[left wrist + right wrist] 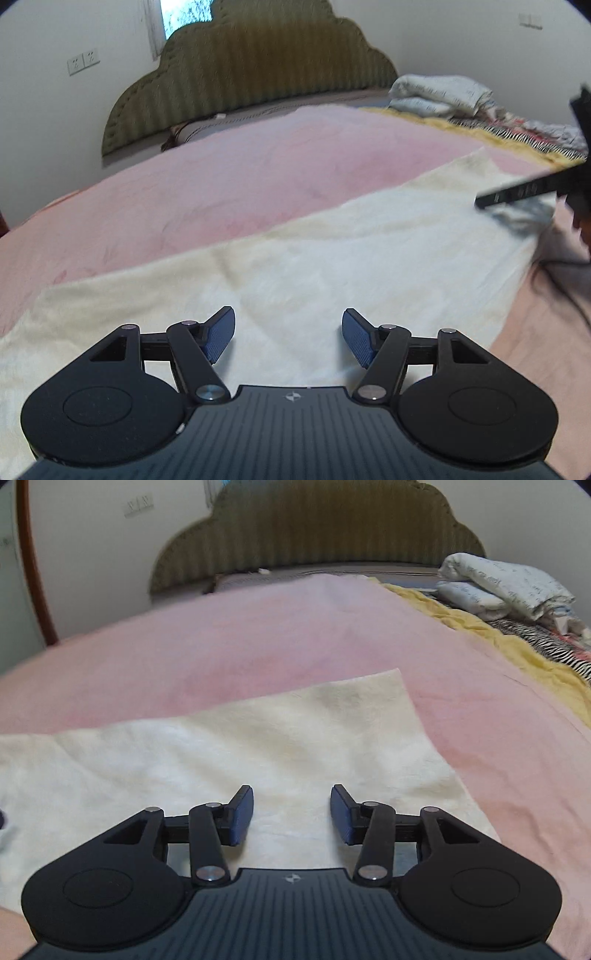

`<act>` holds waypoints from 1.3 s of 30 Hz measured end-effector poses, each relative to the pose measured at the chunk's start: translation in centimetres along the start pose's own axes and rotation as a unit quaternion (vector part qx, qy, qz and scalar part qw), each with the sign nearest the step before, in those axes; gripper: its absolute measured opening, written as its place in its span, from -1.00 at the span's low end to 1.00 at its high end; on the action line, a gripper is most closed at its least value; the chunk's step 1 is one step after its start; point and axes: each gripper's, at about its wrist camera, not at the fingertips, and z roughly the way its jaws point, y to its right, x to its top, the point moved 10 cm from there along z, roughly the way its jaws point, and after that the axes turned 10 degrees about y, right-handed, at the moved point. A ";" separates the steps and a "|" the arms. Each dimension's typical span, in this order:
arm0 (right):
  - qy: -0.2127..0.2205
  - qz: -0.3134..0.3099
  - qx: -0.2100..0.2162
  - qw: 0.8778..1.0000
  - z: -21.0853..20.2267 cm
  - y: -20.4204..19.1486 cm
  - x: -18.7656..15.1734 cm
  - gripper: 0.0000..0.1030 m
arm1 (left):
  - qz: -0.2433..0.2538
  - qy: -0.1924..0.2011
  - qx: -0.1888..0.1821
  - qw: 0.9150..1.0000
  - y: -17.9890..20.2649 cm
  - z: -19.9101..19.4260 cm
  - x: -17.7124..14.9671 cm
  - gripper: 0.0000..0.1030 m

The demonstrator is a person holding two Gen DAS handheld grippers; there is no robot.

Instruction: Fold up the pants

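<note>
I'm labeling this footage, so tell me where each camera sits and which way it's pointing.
Left wrist: rides the left gripper, open, facing the headboard across cream pants; right gripper intrudes.
Right wrist: rides the right gripper, open, over the pants' end, facing the headboard.
Shared: pants, pink blanket, headboard, folded bedding.

A: Left hand-held gripper (pixel 288 334)?
B: Black linkages, blue textured pads (pixel 221 334), silver screws, ribbed body with a small white logo
A: Right hand-held gripper (pixel 291 812)?
B: Identical, darker blue pads (pixel 242 816)
</note>
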 end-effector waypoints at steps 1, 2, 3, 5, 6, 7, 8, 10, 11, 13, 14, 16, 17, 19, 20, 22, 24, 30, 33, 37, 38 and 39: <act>0.010 -0.001 -0.001 1.000 -0.1 -0.2 0.5 -0.11 | -0.002 -0.003 0.003 1.000 -0.3 0.1 -0.4 0.35; 0.016 0.004 0.005 1.000 0.0 -0.4 1.2 -0.11 | -0.006 -0.002 0.005 1.000 -0.3 0.2 -0.6 0.39; 0.021 0.005 0.013 1.000 0.0 -0.8 2.0 -0.10 | -0.010 0.002 0.009 1.000 -0.5 0.2 -0.6 0.42; 0.011 -0.014 0.012 1.000 1.2 -1.1 3.0 0.00 | -0.007 0.010 0.015 1.000 -0.5 0.2 -0.7 0.47; -0.001 -0.025 0.005 1.000 2.2 -0.9 3.3 0.06 | -0.004 0.014 0.018 1.000 -0.5 0.1 -0.7 0.52; -0.017 -0.030 -0.009 0.999 3.6 -0.3 3.3 0.06 | -0.002 0.019 0.023 1.000 -0.6 0.0 -0.8 0.56; -0.030 -0.033 -0.021 0.999 4.6 0.2 3.2 0.07 | -0.004 0.023 0.028 0.999 -0.6 -0.1 -1.1 0.61; -0.039 -0.037 -0.024 0.998 5.9 0.7 3.2 0.08 | -0.010 0.025 0.032 0.999 -0.7 -0.2 -1.3 0.68; -0.040 -0.034 -0.022 0.998 6.1 0.8 3.3 0.10 | -0.014 0.023 0.033 0.999 -0.8 -0.1 -1.3 0.72; -0.041 -0.043 -0.024 0.998 6.2 0.6 3.2 0.11 | -0.027 0.016 0.036 0.999 -1.2 0.0 -1.5 0.81; -0.040 -0.049 -0.026 0.998 6.2 0.5 3.1 0.12 | -0.037 0.012 0.037 0.999 -1.5 0.1 -1.6 0.86; -0.037 -0.049 -0.027 0.998 6.1 0.5 3.1 0.12 | -0.058 0.006 0.033 0.998 -1.8 0.1 -1.8 0.91; -0.037 -0.046 -0.026 0.998 6.1 0.6 3.1 0.13 | -0.068 0.002 0.032 0.997 -2.0 0.1 -1.8 0.94; -0.036 -0.044 -0.027 0.998 6.1 0.6 3.1 0.13 | -0.077 0.000 0.030 0.997 -2.1 0.1 -1.9 0.96; -0.036 -0.045 -0.027 0.998 6.2 0.5 3.1 0.14 | -0.077 -0.001 0.031 0.997 -2.1 0.0 -1.9 0.98; -0.036 -0.046 -0.030 0.998 6.2 0.5 3.2 0.16 | -0.075 -0.001 0.033 0.997 -2.1 -0.1 -1.9 0.99; -0.035 -0.048 -0.034 0.998 6.2 0.5 3.3 0.39 | -0.077 -0.001 0.033 0.997 -2.1 -0.2 -1.8 1.00; -0.012 -0.031 -0.058 0.998 4.8 1.1 3.4 0.64 | -0.083 -0.002 0.030 0.996 -2.3 -0.2 -1.8 1.00; 0.010 -0.024 -0.064 0.998 2.7 1.2 3.3 0.64 | -0.084 -0.002 0.030 0.996 -2.3 -0.2 -1.8 1.00; 0.056 0.033 -0.059 0.996 -1.5 2.3 3.3 0.64 | -0.084 -0.002 0.030 0.996 -2.3 -0.3 -1.8 1.00; 0.063 0.059 -0.054 0.995 -2.5 2.9 3.1 0.64 | -0.084 -0.002 0.030 0.996 -2.3 -0.2 -1.8 1.00; 0.068 0.089 -0.046 0.993 -3.4 3.4 2.9 0.64 | -0.084 -0.002 0.030 0.996 -2.2 -0.3 -1.8 1.00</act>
